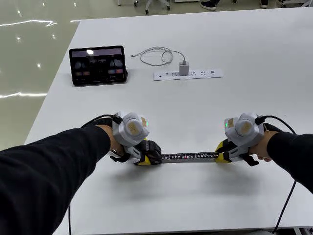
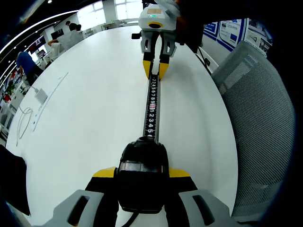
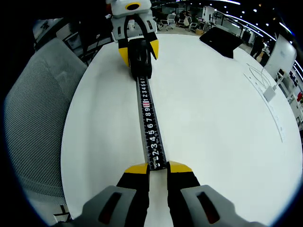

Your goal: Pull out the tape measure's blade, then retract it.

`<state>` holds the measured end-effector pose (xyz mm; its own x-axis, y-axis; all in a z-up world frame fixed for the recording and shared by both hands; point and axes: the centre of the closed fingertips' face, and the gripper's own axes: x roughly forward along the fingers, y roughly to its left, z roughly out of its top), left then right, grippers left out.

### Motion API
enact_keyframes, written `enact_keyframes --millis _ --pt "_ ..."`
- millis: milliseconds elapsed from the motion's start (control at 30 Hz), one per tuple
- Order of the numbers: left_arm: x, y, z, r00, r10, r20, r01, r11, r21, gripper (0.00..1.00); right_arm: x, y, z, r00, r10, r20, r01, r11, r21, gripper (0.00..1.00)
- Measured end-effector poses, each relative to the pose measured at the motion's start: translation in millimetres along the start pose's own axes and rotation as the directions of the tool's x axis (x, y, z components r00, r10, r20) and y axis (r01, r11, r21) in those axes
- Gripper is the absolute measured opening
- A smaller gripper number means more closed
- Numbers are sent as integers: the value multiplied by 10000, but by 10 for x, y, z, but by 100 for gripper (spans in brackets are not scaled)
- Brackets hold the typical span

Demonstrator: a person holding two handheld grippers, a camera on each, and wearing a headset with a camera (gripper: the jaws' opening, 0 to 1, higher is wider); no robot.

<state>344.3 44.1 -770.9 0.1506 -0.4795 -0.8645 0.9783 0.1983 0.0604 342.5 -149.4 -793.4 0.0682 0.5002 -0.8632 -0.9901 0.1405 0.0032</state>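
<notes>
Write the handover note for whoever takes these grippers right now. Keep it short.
Left gripper: jaws shut on the tape measure case, low over the table.
Right gripper: jaws shut on the tip of the blade.
Done: blade pulled out, stretched straight between the two grippers.
Left to do: retract the blade into the case.

**Tape stretched along the counter's near edge**

Near the counter's (image 1: 234, 39) near edge, the left gripper's (image 1: 146, 157) jaws hold the case (image 1: 151, 151). The blade (image 1: 190, 156) runs right from it to the right gripper (image 1: 221, 156), whose jaws pinch its tip. Behind, a tablet (image 1: 98, 65) stands by the left edge, a power strip (image 1: 195, 74) to its right.
</notes>
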Motion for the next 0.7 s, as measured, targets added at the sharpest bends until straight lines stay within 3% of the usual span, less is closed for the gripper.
enact_keyframes --millis 400,700 --pt "-2 0 -1 10000 55 -38 -55 10000 17 33 -127 -55 -237 9995 -134 -279 138 9998 136 8" --pt "-5 0 -4 9999 78 -69 -78 10000 14 33 -177 -15 -247 9995 -165 -279 170 9996 204 8"
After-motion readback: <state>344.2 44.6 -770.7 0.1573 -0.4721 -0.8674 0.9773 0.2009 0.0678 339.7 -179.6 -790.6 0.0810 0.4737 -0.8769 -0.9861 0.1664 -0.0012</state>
